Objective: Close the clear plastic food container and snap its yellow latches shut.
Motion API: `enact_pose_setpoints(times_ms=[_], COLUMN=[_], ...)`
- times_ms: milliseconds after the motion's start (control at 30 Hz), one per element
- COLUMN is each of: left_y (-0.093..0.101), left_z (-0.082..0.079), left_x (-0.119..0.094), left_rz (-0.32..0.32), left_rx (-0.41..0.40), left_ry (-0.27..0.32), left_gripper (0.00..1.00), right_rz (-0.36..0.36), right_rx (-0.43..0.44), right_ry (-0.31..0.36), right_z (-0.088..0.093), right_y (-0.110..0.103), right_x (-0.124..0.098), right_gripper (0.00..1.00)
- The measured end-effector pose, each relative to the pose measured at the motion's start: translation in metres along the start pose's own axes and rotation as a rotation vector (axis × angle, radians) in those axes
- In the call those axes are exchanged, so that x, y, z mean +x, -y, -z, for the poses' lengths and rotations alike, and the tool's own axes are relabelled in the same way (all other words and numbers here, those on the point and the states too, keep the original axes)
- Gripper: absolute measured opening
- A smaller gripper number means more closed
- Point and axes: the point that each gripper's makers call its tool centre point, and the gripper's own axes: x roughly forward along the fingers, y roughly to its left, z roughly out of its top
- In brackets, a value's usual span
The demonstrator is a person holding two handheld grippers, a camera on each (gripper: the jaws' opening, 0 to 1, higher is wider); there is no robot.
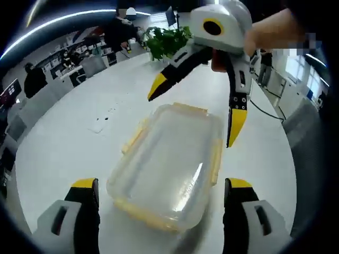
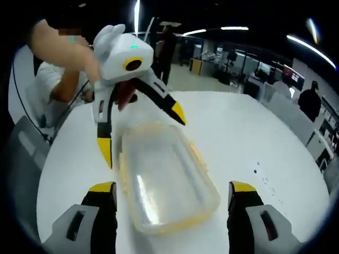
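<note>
Nearest me: my left gripper (image 1: 161, 193) shows its two yellow-tipped jaws rising wide apart at the bottom of the left gripper view, holding nothing; they stand either side of the box's near end without touching it.

Right tongs: my right gripper (image 2: 172, 193) is likewise spread wide and empty in the right gripper view, its jaws flanking the opposite end of the box.

Box: the container (image 1: 167, 166) lies flat on the white table (image 1: 69, 137), roughly mid-table, between my two grippers. Its lid (image 1: 175, 153) already sits on top, as far as I can tell.

Latches: the yellow latches (image 1: 214, 161) run along the edges; they look flared outward and unsnapped, though the blur keeps me from being sure of each one.

Handling: I judge it light, thin-walled and empty, so it will slide on the smooth table if pushed from one side. Clear plastic is slick and flexes; the lid may bow if pressed mid-panel.

Where to grip: best to steady one long edge with one gripper and press a latch down against the rim with the other, working near the corners where the box is stiffest.

Beyond the box: each view shows the other gripper hovering open over the far end, held by a hand (image 1: 273, 32).

Far: a potted plant (image 1: 167, 39) at the table's far edge, then office desks and people.
</note>
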Motion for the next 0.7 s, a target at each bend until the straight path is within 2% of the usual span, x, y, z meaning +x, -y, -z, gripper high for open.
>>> enact_pose_setpoints(times_ms=[67, 133, 267, 367, 433, 533, 700], left_y=[-0.001, 0.000, 0.005, 0.007, 0.007, 0.008, 0.009], left_z=[-0.001, 0.000, 0.000, 0.004, 0.005, 0.009, 0.013], left_x=[-0.002, -0.002, -0.001, -0.002, -0.003, -0.003, -0.004], left_rz=[-0.044, -0.070, -0.091, -0.120, -0.145, -0.152, -0.158], left_rx=[0.000, -0.035, -0.114, -0.150, -0.182, -0.208, -0.242], left_ry=[0.044, 0.084, 0.155, 0.174, 0.198, 0.207, 0.218], left_gripper=[0.99, 0.99, 0.99, 0.99, 0.99, 0.99, 0.99], right_rz=[0.028, 0.063, 0.113, 0.172, 0.212, 0.224, 0.229], right_rx=[0.054, 0.056, 0.107, 0.195, 0.216, 0.209, 0.250], right_ry=[0.049, 0.065, 0.117, 0.157, 0.173, 0.152, 0.167], right_z=[-0.002, 0.001, 0.005, 0.010, 0.013, 0.019, 0.018], right_y=[0.000, -0.001, -0.002, 0.001, 0.004, 0.000, -0.001], right_x=[-0.002, -0.004, -0.008, -0.011, -0.014, -0.013, -0.015], right_gripper=[0.90, 0.90, 0.91, 0.92, 0.93, 0.92, 0.91])
